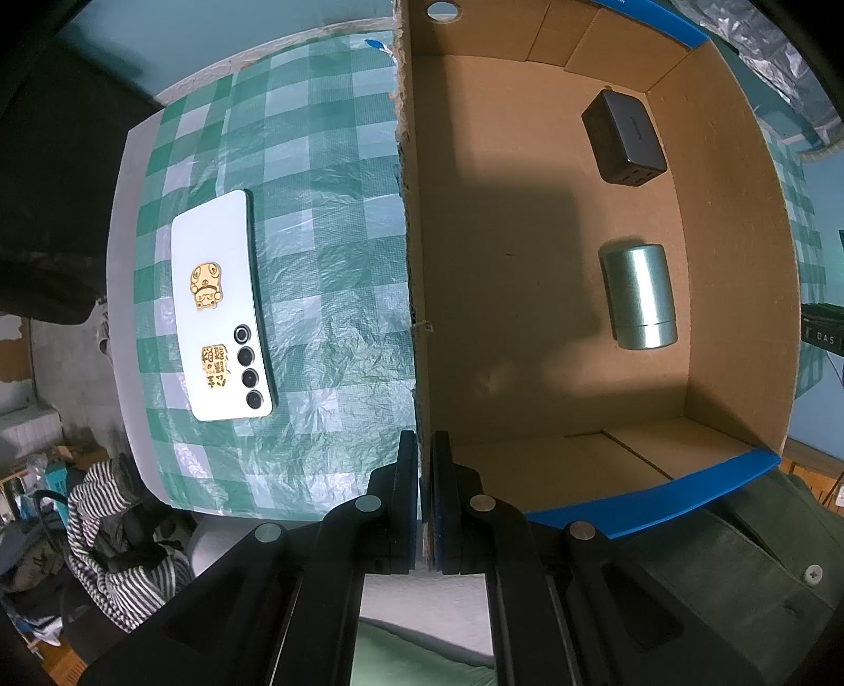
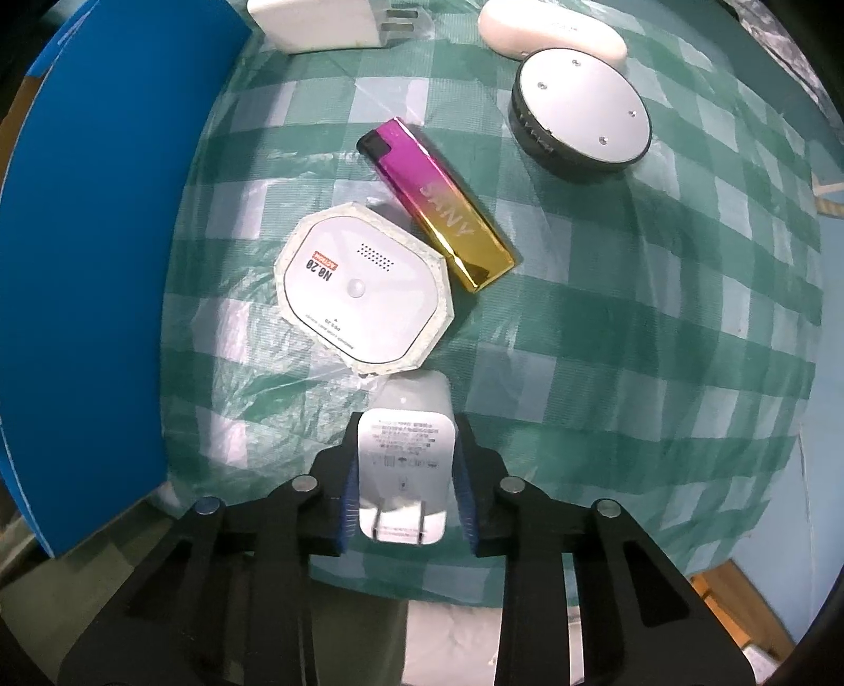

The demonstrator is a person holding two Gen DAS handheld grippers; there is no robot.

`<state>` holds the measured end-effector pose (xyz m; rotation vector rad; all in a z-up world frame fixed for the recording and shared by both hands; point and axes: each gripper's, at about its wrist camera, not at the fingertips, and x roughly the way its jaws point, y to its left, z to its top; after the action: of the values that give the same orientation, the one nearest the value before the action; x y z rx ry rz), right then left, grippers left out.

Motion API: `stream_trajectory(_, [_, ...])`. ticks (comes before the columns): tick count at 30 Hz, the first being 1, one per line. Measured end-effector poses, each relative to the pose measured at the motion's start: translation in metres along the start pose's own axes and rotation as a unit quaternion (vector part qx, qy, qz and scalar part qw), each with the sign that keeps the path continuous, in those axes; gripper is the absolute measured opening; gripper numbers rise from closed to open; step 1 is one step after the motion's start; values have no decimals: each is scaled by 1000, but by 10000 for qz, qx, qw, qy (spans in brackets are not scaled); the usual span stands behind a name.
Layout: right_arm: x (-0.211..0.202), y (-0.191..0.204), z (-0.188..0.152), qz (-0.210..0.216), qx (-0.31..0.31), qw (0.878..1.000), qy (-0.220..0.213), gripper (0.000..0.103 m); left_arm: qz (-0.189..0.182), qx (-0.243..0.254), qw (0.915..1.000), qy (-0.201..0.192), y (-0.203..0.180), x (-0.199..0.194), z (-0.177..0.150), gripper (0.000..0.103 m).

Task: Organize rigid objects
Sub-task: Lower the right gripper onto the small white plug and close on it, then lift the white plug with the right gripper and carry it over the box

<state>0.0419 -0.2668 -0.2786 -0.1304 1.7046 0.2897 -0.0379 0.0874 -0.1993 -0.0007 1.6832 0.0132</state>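
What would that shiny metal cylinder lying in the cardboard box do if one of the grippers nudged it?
The metal cylinder lies on its side on the flat floor of the cardboard box, so a sideways nudge would probably roll it. Its smooth, glossy surface looks slippery for the pads. It seems rigid, so it likely won't bend or dent under a grip.

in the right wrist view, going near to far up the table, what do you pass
white plug adapter held in the right gripper → white octagonal device labelled no. 20 → pink-to-gold metallic lighter → round black-rimmed silver disc → white oval case
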Motion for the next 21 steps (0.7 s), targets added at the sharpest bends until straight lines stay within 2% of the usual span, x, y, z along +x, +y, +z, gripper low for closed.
stream_trajectory(9, [-11,-7,-8,68,-5,9999,-74,26,-2,0,10000,4,0,0,1,4])
stream_trajectory(21, [-56,8,-7,58,-275,9988,-400,26,-3,-4,10000,12,-1,2,1,4])
